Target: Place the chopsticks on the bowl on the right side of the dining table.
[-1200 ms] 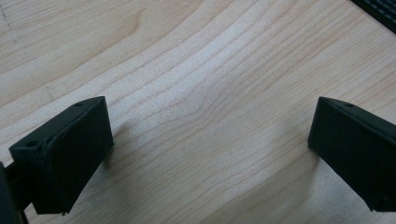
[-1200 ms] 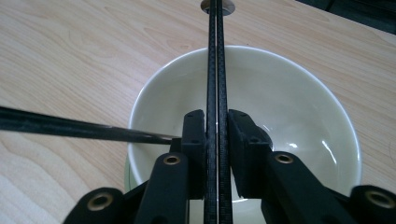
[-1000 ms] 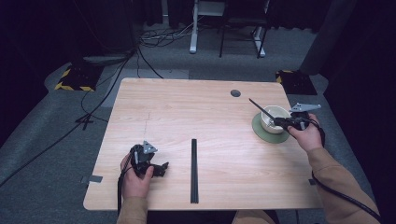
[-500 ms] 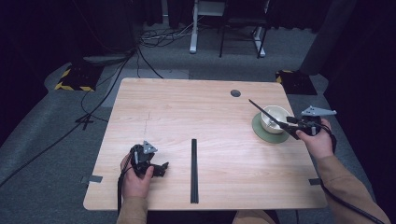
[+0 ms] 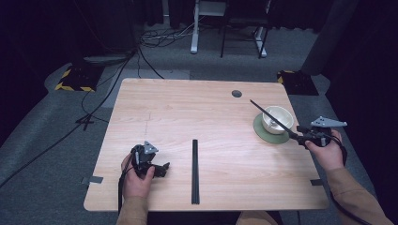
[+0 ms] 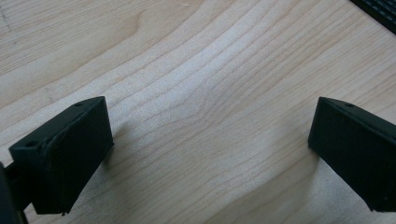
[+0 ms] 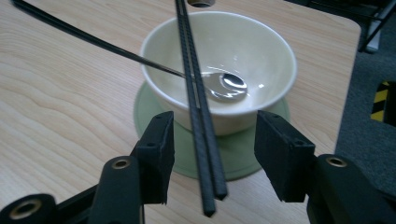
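Right gripper view: chopsticks (image 7: 201, 121) laid across the bowl (image 7: 219, 60).
My right gripper (image 7: 212, 140) gapes, releasing them on the rim; my left gripper (image 6: 205, 154) rests wide open, empty.

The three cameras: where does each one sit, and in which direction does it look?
High view: above the person's side, looking forward and down on the table; forearms, hands, left gripper and right gripper show.
Left gripper view: on the left gripper, facing bare table wood; two jaws wide apart.
Right gripper view: on the right gripper, facing the bowl; jaws open beside the chopsticks.
Shared: the high view and right gripper view both show bowl, green coaster and chopsticks.
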`<state>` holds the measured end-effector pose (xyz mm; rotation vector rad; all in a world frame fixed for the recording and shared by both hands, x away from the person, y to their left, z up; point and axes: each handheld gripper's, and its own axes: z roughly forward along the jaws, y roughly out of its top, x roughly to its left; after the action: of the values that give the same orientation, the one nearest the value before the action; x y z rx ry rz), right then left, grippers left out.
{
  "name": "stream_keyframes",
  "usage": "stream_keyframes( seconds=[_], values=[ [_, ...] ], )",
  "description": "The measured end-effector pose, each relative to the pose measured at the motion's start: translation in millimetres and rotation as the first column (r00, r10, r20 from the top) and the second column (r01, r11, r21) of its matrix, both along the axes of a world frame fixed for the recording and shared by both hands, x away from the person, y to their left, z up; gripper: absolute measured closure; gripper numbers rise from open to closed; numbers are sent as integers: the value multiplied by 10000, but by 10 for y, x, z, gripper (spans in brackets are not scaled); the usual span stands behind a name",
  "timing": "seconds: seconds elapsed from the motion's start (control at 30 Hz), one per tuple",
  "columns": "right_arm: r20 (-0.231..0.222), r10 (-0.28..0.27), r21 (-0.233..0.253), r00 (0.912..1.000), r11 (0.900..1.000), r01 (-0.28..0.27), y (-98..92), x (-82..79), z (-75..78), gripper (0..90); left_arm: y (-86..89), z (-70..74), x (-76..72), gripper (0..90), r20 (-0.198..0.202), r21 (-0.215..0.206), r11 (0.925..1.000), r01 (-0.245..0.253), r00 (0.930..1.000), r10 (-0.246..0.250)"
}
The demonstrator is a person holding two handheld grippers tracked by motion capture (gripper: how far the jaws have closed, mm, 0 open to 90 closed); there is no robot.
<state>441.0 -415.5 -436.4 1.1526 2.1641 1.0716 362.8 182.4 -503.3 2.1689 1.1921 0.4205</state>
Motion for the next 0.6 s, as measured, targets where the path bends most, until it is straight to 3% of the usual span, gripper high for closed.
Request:
stream_keyframes(
  seconds=[0.3, 0.6],
  values=[
    [66, -835, -43, 9965, 9965, 836, -226, 91, -61, 489, 0, 2, -2, 2, -33, 5, 10000, 16, 10000, -16],
    [28, -1289, 103, 9917, 9916, 1288, -350, 246, -64, 488, -5, -1, -9, 2, -32, -14, 10000, -75, 10000, 75]
  ],
)
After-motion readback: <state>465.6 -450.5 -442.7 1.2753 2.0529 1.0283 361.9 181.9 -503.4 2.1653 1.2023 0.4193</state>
